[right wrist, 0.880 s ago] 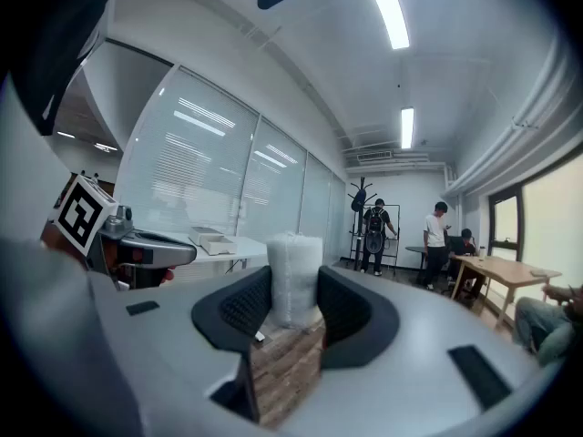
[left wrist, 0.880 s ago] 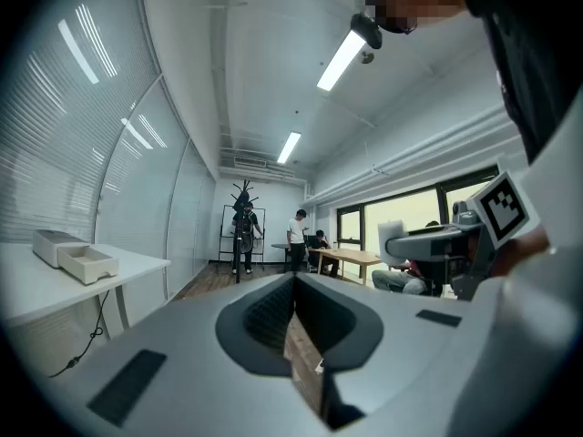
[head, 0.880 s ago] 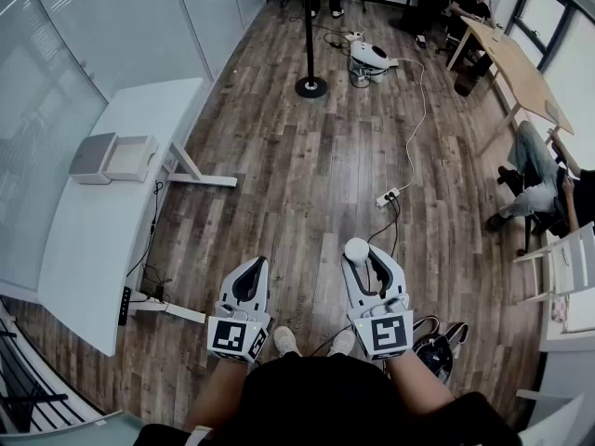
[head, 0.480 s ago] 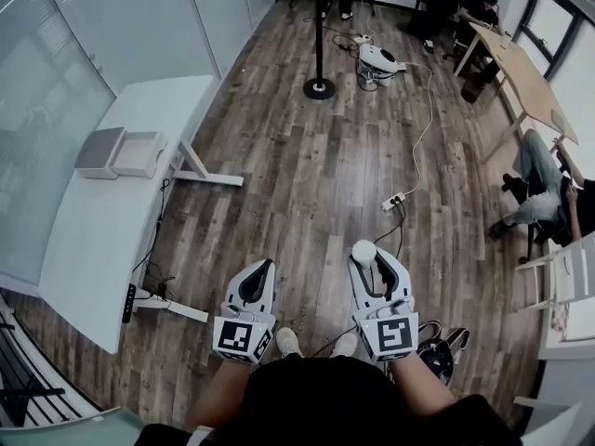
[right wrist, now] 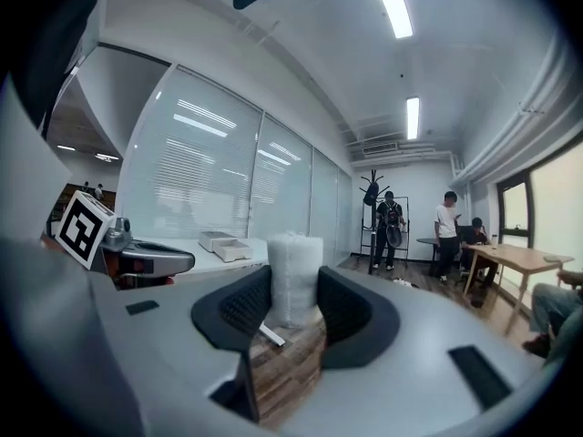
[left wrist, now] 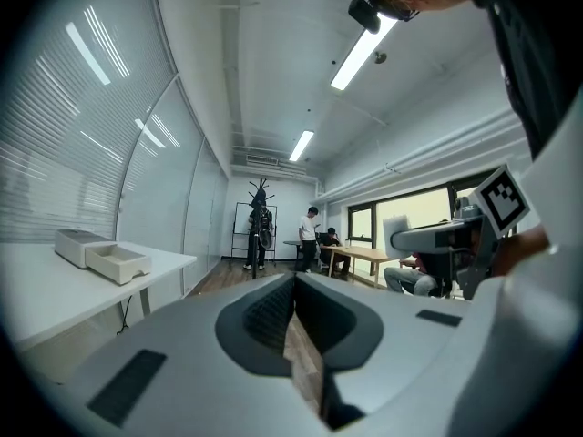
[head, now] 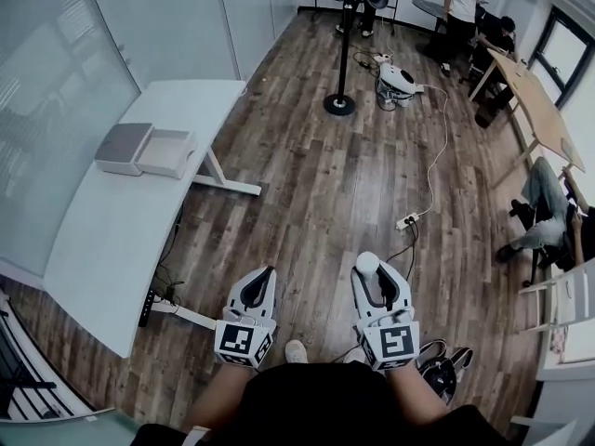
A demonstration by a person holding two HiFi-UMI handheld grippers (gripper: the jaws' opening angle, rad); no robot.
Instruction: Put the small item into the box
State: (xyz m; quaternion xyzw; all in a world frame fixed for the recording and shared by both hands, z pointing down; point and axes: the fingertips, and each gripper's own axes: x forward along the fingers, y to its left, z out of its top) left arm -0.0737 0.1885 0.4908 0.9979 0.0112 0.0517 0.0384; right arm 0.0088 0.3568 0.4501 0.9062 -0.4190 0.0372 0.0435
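Observation:
The small item [head: 366, 264] is a white, bubble-wrapped roll, and my right gripper [head: 371, 273] is shut on it at the lower right of the head view. In the right gripper view the roll [right wrist: 293, 276] stands upright between the dark pads [right wrist: 343, 306]. My left gripper [head: 267, 274] is held beside it, shut and with nothing in it; its jaws meet in the left gripper view [left wrist: 293, 279]. The box [head: 165, 152] lies open on the white table [head: 112, 240] ahead to the left, its lid [head: 122, 148] next to it. Both grippers are over the wooden floor, well short of the table.
A black stand on a round base [head: 339, 105] rises from the floor ahead. A white device [head: 401, 80], a cable and a power strip [head: 407, 221] lie to the right. People sit at a wooden table [head: 535, 100] on the far right. Glass walls run behind the white table.
The view has advanced across the floor: the table and box now lie nearer and further right in the head view. Both grippers keep their places in front of the body, with the roll still held.

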